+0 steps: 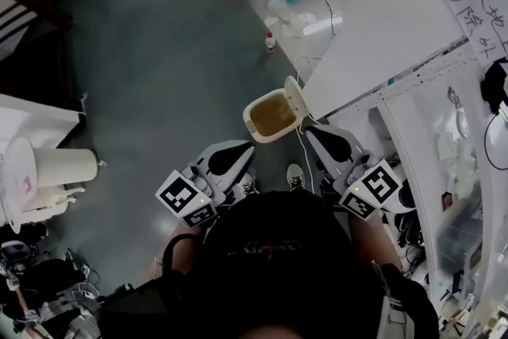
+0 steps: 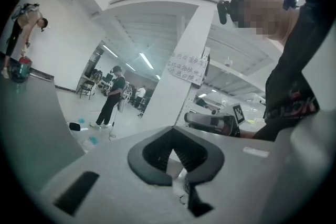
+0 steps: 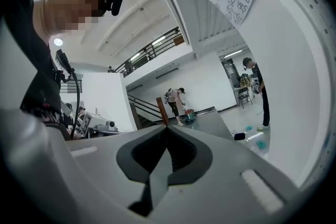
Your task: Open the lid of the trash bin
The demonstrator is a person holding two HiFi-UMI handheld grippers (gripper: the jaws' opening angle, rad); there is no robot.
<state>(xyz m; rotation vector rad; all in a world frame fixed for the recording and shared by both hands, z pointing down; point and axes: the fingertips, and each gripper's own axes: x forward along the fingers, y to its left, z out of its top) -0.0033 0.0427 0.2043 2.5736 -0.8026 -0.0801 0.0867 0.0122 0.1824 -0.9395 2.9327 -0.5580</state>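
The trash bin (image 1: 249, 117) was seen on the grey floor just beyond the person's feet, between the two grippers and a little farther off. Its lid (image 1: 296, 97) was already raised, standing upright on the bin's right side. A yellowish-brown lining was shown inside; no separate item could be made out in it. The left gripper (image 1: 243, 148) and the right gripper (image 1: 313, 131) were held near the body, apart from the bin, each with jaws pressed together and nothing between them.
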